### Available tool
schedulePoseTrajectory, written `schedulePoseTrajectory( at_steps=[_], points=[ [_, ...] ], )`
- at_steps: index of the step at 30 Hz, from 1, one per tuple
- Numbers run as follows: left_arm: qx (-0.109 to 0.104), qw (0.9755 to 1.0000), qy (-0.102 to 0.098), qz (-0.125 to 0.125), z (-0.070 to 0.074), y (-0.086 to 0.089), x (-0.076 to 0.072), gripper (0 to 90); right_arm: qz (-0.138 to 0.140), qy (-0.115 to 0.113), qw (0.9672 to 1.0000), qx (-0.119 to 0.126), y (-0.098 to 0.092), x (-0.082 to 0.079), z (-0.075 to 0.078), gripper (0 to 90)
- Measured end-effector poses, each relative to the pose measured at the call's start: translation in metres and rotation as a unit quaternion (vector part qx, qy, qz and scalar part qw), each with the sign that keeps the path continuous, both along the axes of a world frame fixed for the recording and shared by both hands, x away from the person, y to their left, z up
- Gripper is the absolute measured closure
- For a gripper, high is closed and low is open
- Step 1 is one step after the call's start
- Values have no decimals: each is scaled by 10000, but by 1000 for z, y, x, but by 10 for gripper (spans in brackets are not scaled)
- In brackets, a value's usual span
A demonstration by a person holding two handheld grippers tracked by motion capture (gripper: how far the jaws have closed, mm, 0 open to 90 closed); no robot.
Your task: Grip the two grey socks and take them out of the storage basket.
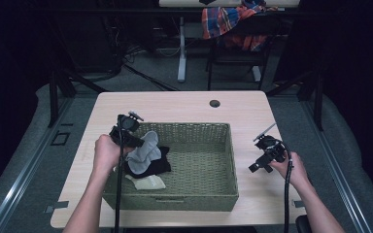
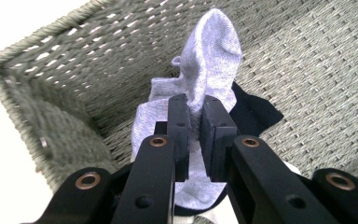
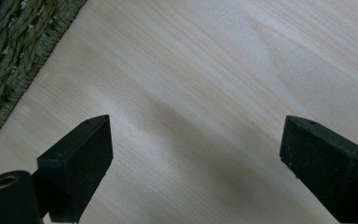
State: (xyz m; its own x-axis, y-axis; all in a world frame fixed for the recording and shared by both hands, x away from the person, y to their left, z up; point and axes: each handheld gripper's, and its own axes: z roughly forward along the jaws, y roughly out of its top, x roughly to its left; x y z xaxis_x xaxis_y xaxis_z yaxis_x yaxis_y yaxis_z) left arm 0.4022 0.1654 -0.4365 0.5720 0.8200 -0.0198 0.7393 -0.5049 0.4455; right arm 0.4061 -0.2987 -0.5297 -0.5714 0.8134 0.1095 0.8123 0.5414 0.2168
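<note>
**Asker:** One sock is in hand, then? Where is it?

**Describer:** Yes. A grey sock (image 2: 200, 88) is pinched in the left gripper (image 2: 195, 135), whose fingers (image 2: 179, 126) are nearly closed on a fold of the fabric. It stands up inside the left end of a woven green basket (image 1: 194, 131), near the basket's left wall. The basket sits at the middle of the worktop (image 1: 175, 102), toward the near edge.

**Asker:** What else is in the basket?

**Describer:** A black garment (image 1: 158, 165) lies under the grey sock, and a pale piece (image 1: 148, 183) lies by the basket's near-left corner. I cannot tell whether these are also socks.

**Asker:** And the other hand?

**Describer:** The right gripper (image 1: 264, 158) hovers over bare worktop beside the basket's right wall, its fingers (image 3: 74, 163) spread wide and holding nothing.

**Asker:** Which step does this look like?

**Describer:** I judge the sock is being lifted out of the basket. The next move would call for raising it clear of the rim without dragging the black garment along, then carrying it to open worktop.

**Asker:** Anything unclear?

**Describer:** The sock's lower end is hidden behind the left gripper, so I cannot tell whether it is free of the pile.
</note>
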Motion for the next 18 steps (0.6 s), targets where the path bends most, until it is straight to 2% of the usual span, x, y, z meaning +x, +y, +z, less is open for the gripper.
schedulePoseTrajectory(
  at_steps=[9,10,18],
  points=[
    [-92,9999,-90,-91,14,1,-5,837,22,-25,10000,-45,-1,0,1,91],
    [-85,9999,-100,-101,16,1,-5,837,-106,-109,9999,62,0,-2,-1,91],
    [-85,9998,-119,-166,24,-2,-3,840,-109,-111,9999,62,0,-2,-1,91]
  ],
)
